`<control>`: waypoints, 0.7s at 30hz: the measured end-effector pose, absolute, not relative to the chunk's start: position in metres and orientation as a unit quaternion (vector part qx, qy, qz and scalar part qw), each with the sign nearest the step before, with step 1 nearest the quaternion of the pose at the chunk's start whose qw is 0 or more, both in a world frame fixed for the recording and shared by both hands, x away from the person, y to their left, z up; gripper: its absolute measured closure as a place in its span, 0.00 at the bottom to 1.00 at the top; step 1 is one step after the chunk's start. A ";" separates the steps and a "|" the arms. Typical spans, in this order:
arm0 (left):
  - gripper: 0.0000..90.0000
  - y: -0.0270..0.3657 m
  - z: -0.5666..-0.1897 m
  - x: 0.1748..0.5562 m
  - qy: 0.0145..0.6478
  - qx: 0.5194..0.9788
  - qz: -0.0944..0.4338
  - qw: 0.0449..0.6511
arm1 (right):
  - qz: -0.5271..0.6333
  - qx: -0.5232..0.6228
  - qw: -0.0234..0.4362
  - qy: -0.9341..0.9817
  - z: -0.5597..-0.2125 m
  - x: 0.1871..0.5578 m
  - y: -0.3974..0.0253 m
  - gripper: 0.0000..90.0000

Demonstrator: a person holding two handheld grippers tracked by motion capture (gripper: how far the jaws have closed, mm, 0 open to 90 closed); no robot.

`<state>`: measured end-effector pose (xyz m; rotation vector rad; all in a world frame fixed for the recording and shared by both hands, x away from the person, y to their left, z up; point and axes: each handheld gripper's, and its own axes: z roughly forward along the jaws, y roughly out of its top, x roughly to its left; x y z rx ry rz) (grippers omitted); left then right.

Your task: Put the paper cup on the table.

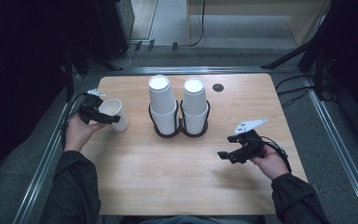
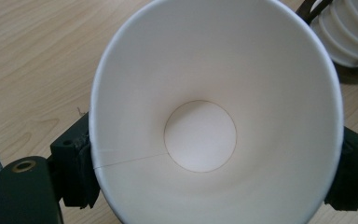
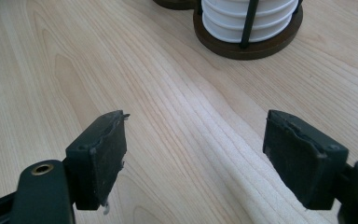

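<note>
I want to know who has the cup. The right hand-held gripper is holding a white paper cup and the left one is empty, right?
Not quite: it is the other way round. The left hand-held gripper holds the white paper cup, its jaws on either side of the cup in the left gripper view. The right hand-held gripper is empty, its jaws wide apart over bare table in the right gripper view.

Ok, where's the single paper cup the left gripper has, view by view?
High view: the paper cup is at the table's left edge, gripped by the left gripper.
Left gripper view: the paper cup takes up the centre, mouth toward the camera, jaws on either side.
Right gripper view: not in it.
Shared landmark: the cup holder with stacked cups, top right in the left gripper view, top in the right gripper view.
</note>
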<state>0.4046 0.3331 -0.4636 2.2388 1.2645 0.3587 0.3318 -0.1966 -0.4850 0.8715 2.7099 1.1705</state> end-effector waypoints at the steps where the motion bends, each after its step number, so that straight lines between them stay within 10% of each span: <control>1: 0.14 0.334 -0.464 0.404 0.468 0.831 0.133 0.270 | 0.379 0.283 0.031 0.880 -0.485 0.332 -0.196 0.24; 21: 0.05 0.335 -0.467 0.403 0.464 0.829 0.121 0.288 | 0.376 0.281 0.030 0.882 -0.484 0.333 -0.197 0.24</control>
